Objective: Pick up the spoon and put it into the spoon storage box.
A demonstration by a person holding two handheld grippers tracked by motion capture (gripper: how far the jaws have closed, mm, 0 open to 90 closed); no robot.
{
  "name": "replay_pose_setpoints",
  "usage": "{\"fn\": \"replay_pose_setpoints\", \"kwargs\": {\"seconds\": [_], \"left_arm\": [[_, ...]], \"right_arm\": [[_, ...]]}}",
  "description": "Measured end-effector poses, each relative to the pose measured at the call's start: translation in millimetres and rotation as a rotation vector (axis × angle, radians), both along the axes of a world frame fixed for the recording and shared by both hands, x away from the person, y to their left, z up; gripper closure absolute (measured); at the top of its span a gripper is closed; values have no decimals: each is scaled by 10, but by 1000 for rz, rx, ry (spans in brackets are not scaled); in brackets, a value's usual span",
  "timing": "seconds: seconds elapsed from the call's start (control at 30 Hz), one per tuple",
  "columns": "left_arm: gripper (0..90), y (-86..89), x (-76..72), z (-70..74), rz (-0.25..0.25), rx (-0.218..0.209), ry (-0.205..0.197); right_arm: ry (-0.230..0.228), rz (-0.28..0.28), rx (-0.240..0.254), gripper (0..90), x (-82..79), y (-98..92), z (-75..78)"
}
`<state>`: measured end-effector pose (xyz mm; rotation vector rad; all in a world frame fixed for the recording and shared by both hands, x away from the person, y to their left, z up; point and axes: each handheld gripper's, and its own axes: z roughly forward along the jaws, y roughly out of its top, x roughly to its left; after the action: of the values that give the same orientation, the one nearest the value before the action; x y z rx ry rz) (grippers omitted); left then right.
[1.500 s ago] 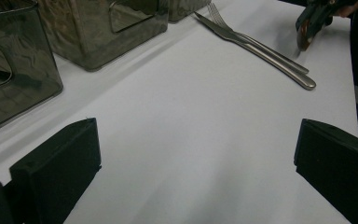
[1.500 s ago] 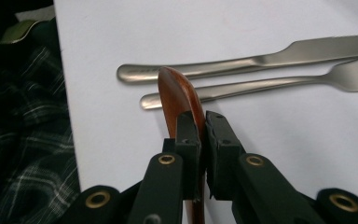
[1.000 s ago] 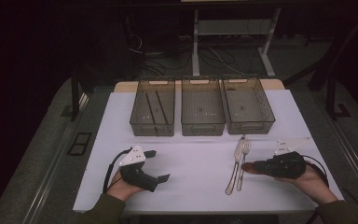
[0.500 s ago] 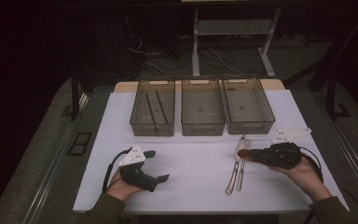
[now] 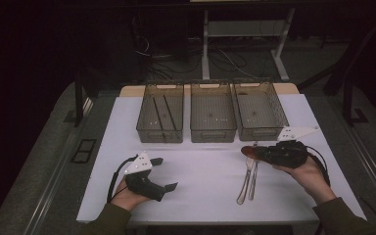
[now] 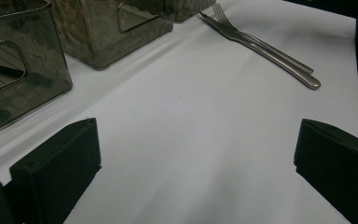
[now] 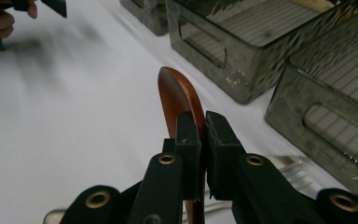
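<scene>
The right gripper (image 7: 203, 140) is clamping a reddish-brown wooden spoon (image 7: 178, 100) between its black fingers (image 7: 188, 140), the rounded bowl sticking up past them. Smoky mesh bins (image 7: 242, 56) are standing behind on the white table (image 7: 74, 140), and a fork (image 7: 291, 168) is lying below the fingers. The other hand (image 7: 2, 21) is showing at the top left corner.

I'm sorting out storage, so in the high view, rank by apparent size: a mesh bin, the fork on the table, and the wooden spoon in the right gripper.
1. Mesh bin
2. Fork
3. Wooden spoon, though the right gripper hides part of it, so its place is unsure.
</scene>
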<state>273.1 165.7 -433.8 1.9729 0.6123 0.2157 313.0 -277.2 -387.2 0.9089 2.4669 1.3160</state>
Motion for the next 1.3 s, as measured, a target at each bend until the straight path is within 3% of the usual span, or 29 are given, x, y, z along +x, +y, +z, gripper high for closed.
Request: {"fn": "replay_pose_setpoints", "kwargs": {"seconds": [0.4,0.87,1.3], "left_arm": [[0,0,-3,3,-1,-1,1],[0,-2,-2,3,-4,2,1],[0,2,1,0,0,-6,4]], "right_arm": [[-30,-18,26,834,182,178,89],[-35,-51,46,834,419,341,132],[-70,-79,22,834,732,662,270]]}}
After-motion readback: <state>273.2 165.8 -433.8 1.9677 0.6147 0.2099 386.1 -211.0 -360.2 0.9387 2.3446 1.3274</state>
